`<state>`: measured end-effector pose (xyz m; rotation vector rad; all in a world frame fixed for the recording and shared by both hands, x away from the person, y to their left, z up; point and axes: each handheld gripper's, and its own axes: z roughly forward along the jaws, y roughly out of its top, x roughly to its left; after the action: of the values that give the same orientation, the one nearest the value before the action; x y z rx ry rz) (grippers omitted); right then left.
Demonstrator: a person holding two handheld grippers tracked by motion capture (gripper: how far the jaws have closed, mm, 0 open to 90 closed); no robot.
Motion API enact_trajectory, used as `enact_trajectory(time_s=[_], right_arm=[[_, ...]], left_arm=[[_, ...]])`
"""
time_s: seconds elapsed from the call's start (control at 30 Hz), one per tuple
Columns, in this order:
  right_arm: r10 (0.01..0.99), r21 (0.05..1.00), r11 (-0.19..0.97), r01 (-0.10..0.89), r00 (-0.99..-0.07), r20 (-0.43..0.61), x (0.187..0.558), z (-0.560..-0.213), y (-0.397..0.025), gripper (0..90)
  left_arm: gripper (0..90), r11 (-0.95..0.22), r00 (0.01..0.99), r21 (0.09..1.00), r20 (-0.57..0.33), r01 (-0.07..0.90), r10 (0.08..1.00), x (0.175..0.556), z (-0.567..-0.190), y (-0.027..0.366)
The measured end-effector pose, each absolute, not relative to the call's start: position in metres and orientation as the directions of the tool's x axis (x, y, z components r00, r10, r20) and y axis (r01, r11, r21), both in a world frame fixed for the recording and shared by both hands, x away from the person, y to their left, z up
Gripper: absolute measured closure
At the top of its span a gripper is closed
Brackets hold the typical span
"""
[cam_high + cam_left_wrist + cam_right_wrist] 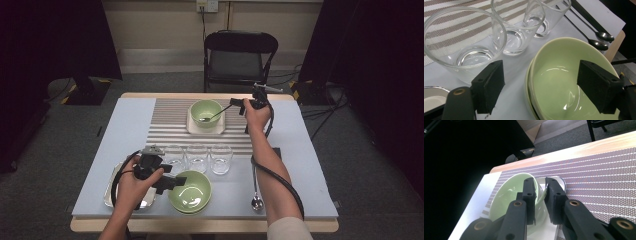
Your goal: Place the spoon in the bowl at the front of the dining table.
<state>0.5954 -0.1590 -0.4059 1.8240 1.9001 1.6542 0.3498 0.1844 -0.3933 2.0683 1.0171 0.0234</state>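
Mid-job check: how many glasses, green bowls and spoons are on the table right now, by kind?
Glasses: 3
Green bowls: 3, the far bowl plus what looks like a near stack of two
Spoons: 3, the held spoon in the right tool reaching into the far bowl, plus two spare spoons at the right
Total: 9

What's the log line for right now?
left gripper: open at near bowl | right gripper: shut on spoon in far bowl

Black folding chair (pixel 240 52) behind table, grey floor (pixel 45 165), dark curtains.
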Motion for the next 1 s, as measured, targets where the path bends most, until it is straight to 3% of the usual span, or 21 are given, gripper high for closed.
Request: enact_trajectory(time_s=[0.6,1.0], right_arm=[[0.736,0.669,-0.251,0.699,-0.311,0.602,0.588,-0.405,-0.166,88.5],[0.733,0.666,-0.252,0.702,-0.311,0.605,0.583,-0.406,-0.167,88.8]], left_arm=[[21.7,-0.35,0.679,0.673,-0.311,0.651,0.665,0.35,-0.393,0.182],[21.7,-0.349,0.68,0.676,-0.309,0.649,0.665,0.349,-0.392,0.182]])
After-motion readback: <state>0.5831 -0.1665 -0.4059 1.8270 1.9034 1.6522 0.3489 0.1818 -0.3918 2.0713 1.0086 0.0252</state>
